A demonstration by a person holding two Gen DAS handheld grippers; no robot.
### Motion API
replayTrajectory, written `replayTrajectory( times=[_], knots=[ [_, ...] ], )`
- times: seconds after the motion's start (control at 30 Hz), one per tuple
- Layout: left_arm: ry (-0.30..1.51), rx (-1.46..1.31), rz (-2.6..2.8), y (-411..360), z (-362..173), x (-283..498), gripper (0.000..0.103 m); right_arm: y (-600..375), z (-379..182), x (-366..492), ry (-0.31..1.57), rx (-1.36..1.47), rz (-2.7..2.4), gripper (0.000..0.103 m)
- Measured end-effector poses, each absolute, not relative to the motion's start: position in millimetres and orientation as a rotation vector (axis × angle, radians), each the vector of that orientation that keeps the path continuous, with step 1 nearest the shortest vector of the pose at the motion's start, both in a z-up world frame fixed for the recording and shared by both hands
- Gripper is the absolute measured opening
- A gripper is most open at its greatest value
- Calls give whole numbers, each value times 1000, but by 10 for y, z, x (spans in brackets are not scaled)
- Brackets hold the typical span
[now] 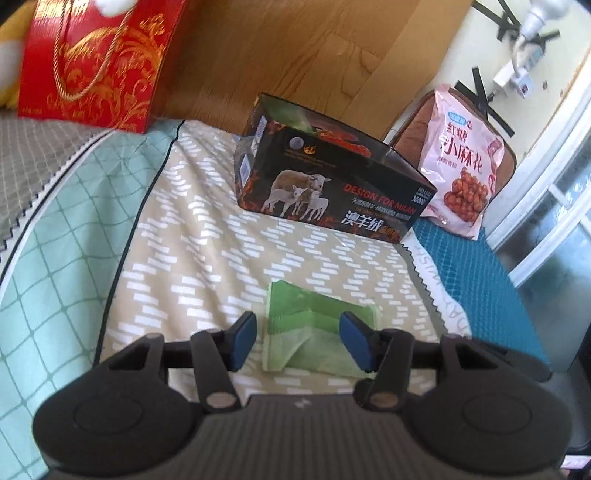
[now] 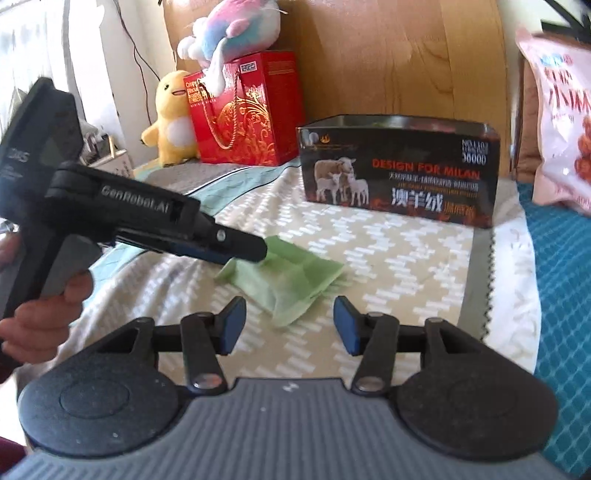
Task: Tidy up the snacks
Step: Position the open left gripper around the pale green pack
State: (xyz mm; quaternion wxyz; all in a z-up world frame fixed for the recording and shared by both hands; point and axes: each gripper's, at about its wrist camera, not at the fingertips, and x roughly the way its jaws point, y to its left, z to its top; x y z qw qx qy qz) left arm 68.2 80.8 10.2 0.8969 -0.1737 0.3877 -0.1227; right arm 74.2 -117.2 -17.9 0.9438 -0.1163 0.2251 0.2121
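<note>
A flat green snack packet (image 1: 317, 332) lies on the patterned bed cover; it also shows in the right wrist view (image 2: 291, 277). My left gripper (image 1: 297, 341) is open, its blue pads on either side of the packet's near part, not closed on it. In the right wrist view the left gripper (image 2: 240, 251) reaches over the packet's left end. My right gripper (image 2: 288, 330) is open and empty, just short of the packet. A black open-topped box with sheep on it (image 1: 325, 177) (image 2: 399, 170) stands behind. A pink snack bag (image 1: 461, 162) (image 2: 561, 122) leans at the right.
A red gift bag (image 1: 96, 62) (image 2: 243, 110) stands at the back left by the wooden headboard (image 1: 295, 48), with a yellow plush (image 2: 173, 118) and a pastel plush (image 2: 236, 29). A blue mat (image 1: 476, 288) covers the bed's right side. A window (image 1: 554, 206) is at right.
</note>
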Motion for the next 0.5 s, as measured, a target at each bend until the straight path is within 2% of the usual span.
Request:
replayTrajectory(
  times=[0.5],
  knots=[
    [697, -260, -256, 684, 30, 597, 56, -913, -226, 843, 439, -352, 360, 55]
  ],
)
